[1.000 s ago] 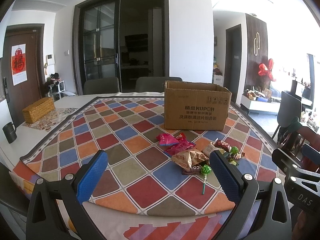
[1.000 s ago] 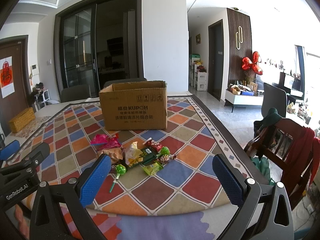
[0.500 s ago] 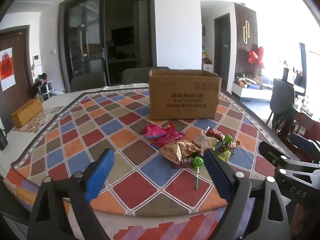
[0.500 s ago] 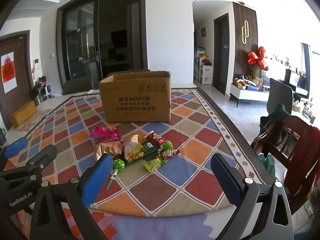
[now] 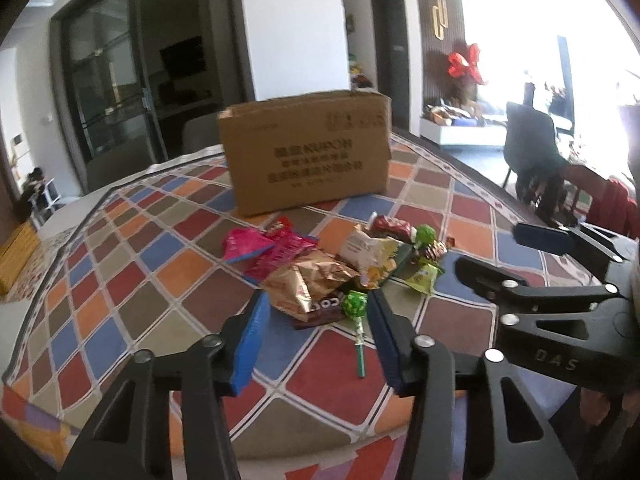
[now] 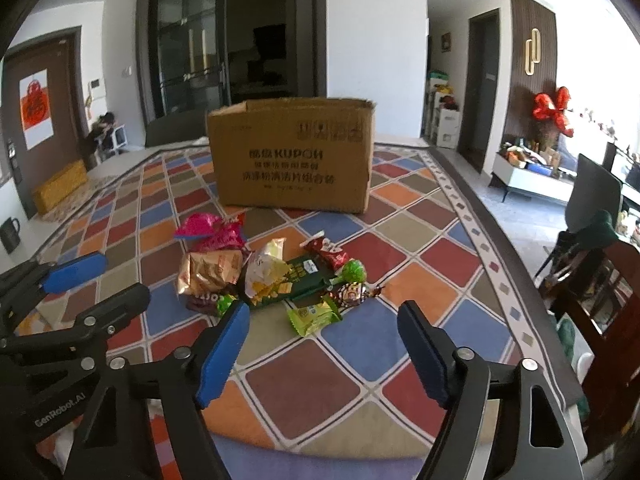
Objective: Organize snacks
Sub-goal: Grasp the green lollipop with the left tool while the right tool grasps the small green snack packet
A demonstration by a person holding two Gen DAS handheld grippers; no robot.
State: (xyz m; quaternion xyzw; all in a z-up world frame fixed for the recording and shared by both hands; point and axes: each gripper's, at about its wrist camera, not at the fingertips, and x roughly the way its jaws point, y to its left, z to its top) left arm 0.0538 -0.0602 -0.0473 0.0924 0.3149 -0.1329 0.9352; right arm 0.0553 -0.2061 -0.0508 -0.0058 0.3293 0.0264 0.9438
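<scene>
The snacks point(image 6: 264, 276) lie in a heap near the counter's front edge, before the box point(image 6: 292, 160). Both grippers (left point(image 5: 316, 340), right point(image 6: 320, 348)) have empty jaws, apart but closing. Best pinch one wrapper each, slowly.

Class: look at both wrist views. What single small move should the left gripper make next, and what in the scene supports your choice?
Probably ease the left gripper forward and down: its closing jaws frame the green lollipop at the near edge of the snack pile, nothing is held yet, and the open cardboard box waits behind.
</scene>
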